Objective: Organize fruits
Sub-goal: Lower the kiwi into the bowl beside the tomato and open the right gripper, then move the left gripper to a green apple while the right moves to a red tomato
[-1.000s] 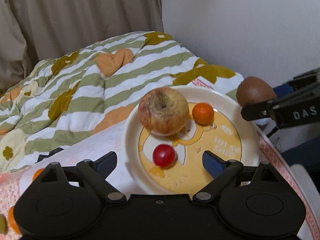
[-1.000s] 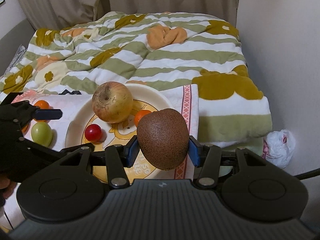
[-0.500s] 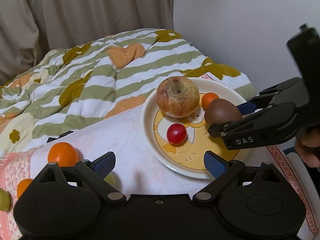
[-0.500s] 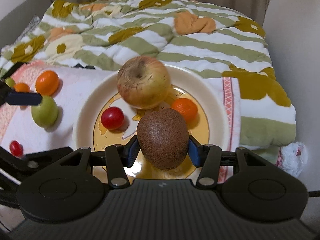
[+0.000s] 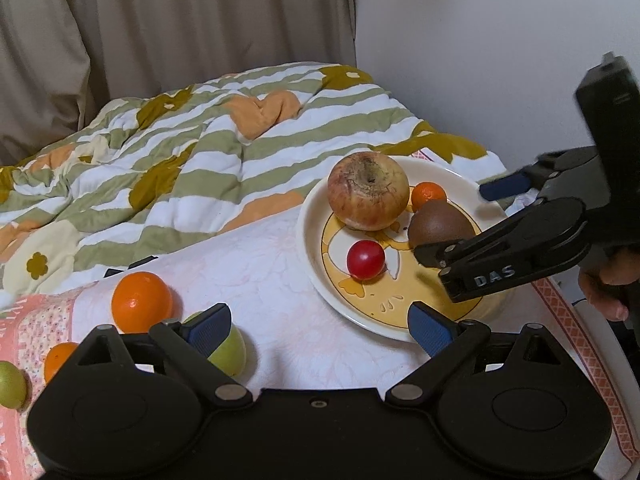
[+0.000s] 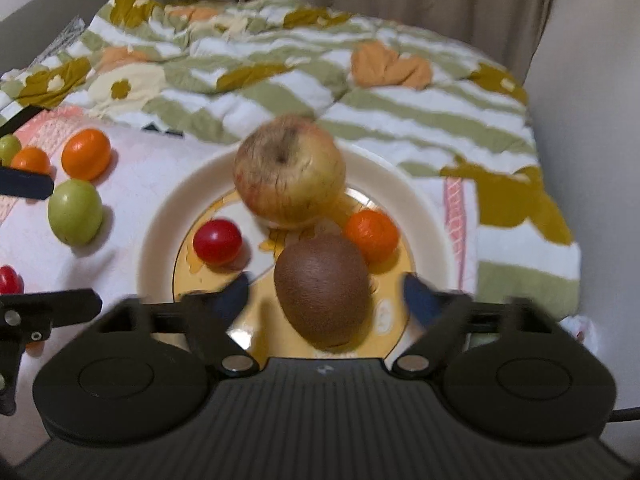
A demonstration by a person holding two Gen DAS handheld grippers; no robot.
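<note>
Striped quilt (image 5: 224, 152) – beige curtain (image 5: 160, 32) behind, white wall (image 5: 480, 60).

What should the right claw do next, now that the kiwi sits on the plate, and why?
Probably draw the right claw straight back and up from the plate. Its fingers stand open on either side of the kiwi, which rests on the plate beside the apple and the small orange. Loose fruit like the green one waits on the cloth.

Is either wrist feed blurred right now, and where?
Right wrist view: motion-smeared, worst at the right tool and its fingers, softer on the kiwi and apple. Left wrist view: sharp, only fisheye bending at the edges.
</note>
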